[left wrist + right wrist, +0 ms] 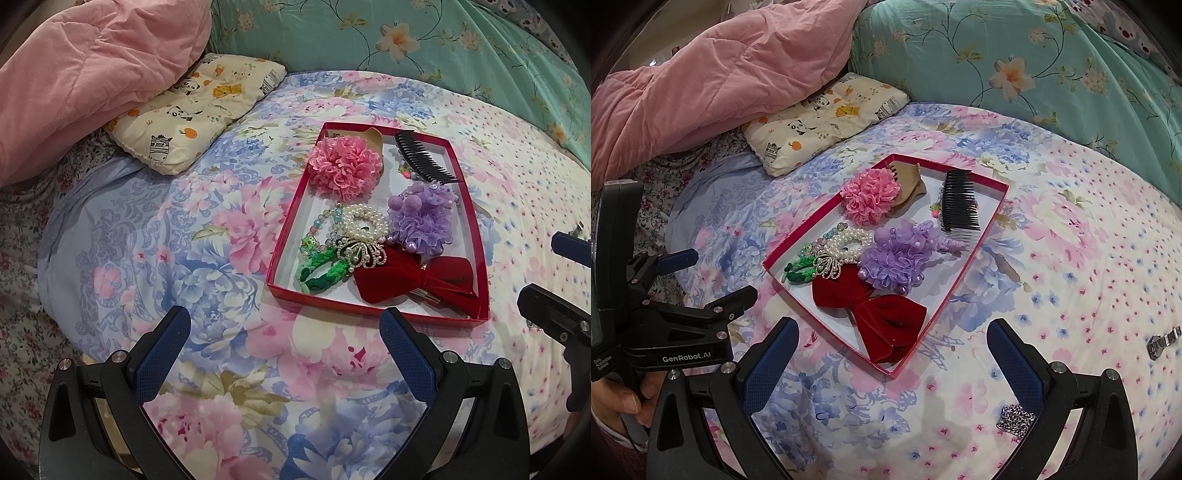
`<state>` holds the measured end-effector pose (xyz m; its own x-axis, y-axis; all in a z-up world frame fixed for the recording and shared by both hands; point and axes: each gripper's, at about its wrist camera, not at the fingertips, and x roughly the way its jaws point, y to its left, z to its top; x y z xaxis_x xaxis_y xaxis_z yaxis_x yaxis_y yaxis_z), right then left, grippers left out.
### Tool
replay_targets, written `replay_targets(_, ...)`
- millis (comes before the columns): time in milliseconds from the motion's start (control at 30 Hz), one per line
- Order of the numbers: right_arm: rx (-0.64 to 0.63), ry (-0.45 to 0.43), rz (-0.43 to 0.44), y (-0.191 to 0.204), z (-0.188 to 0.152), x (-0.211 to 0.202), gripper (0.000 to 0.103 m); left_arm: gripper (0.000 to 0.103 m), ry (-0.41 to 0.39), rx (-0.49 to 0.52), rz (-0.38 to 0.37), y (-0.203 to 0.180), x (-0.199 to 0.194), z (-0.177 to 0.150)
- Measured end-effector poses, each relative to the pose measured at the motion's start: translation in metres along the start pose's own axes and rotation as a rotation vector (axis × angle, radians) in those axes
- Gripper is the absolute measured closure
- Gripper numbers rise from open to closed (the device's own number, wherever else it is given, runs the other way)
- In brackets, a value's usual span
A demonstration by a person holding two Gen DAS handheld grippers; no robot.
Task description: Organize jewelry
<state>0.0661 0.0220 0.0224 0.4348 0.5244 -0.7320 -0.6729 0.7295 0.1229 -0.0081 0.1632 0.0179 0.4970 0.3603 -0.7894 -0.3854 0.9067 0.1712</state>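
left claw [284,328] wide open, empty | right claw [894,341] wide open, empty | red box [975,254] of hair ornaments on bed just ahead of both | chain [1015,421] beside right claw's right finger | watch [1161,343] farther right

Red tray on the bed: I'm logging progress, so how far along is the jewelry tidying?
Mostly done: the red tray already holds the velvet bow, pearl bracelet and black comb. Nothing is in hand; the left gripper and right gripper are both open. Left: the wristwatch and silver chain on the bedspread.
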Motion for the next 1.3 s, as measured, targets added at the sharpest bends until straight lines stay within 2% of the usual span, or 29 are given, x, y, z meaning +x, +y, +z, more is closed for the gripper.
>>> replay_targets(800,0.009,-0.002,-0.013,-0.003,-0.003,0.002,0.000,0.000,0.005,0.002,-0.012,-0.002,0.002,0.001)
replay_targets(1167,0.064,0.004,-0.031,-0.008,-0.004,0.013,0.000,0.000,-0.011,0.013,-0.009,-0.007,0.000,0.010)
replay_targets(1300,0.100,-0.006,-0.044,-0.017,-0.008,0.012,0.000,0.000,0.002,-0.025,-0.052,-0.004,0.007,0.016)
